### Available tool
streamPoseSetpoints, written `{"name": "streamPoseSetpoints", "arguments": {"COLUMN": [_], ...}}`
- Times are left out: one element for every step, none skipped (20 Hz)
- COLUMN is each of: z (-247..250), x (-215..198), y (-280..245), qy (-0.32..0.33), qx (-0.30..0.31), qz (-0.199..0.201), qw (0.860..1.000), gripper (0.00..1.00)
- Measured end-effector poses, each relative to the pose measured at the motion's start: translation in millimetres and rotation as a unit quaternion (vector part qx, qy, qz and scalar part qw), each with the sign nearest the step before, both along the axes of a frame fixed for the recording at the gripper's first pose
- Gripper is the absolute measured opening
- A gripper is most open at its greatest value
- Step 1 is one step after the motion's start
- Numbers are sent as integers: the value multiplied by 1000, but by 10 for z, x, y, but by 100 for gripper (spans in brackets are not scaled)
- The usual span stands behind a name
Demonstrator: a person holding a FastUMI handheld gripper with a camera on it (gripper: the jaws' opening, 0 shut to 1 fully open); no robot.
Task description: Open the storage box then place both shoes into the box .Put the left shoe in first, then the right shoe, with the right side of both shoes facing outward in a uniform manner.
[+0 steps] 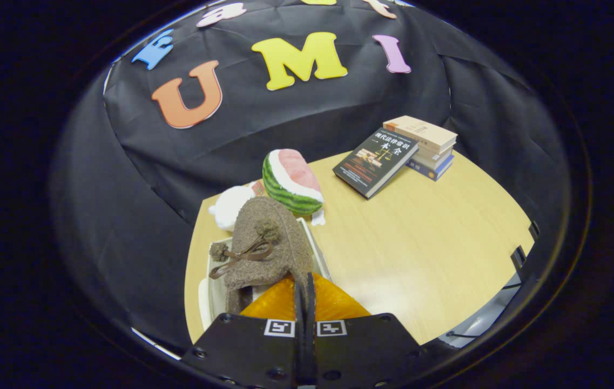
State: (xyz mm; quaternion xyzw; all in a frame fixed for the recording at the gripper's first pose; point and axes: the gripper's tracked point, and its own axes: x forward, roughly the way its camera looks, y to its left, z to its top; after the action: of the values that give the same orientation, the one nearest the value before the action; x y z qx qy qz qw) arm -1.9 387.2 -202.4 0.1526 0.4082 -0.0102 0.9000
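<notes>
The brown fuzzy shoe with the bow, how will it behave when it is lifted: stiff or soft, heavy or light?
The brown shoe looks like felt or fleece, so it is probably soft and may sag where unsupported. It seems light for its size. Its fuzzy surface should not slip easily. The tool has its fingers closed together, apparently pinching the shoe's edge above the white box.

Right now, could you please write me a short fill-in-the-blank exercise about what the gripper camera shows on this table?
1. The gripper has its fingers closed on the edge of a brown ____ with pompoms on its laces.
2. The shoe hangs over a white storage box whose lid is ____ in colour.
3. Just beyond the shoe lies a plush slice of ____.
4. A dark book leans against a ____ of books at the table's far side.

Missing words: shoe; orange; watermelon; stack
</notes>
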Motion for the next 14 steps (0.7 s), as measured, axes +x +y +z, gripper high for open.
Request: {"name": "streamPoseSetpoints", "arguments": {"z": [-62, -124, -191, -256, -314, -364, -410, -432, -456, -479, -508, -532, -559, -581], "x": [-9, -13, -7, 1, -9, 0, -11, -9, 1, 6, 21, 30, 42, 48], "y": [30, 37, 37, 35, 47, 53, 74, 89, 92, 81, 50, 34, 24, 27], "qy": [2, 4, 4, 6, 9, 11, 13, 12, 10, 7, 8, 8, 10, 12], "qx": [-10, -22, -35, -48, -58, -65, -71, -79, -90, -102, -115, -124, -131, -135], "qz": [2, 2, 1, 1, 2, 3, 5, 8, 12, 13, 10, 8, 7, 8], "qw": [1000, 1000, 999, 999, 998, 998, 997, 997, 996, 995, 993, 992, 991, 991], "gripper": [0, 0, 0, 0, 0, 0, 0, 0, 0, 0, 0, 1, 1, 1]}}
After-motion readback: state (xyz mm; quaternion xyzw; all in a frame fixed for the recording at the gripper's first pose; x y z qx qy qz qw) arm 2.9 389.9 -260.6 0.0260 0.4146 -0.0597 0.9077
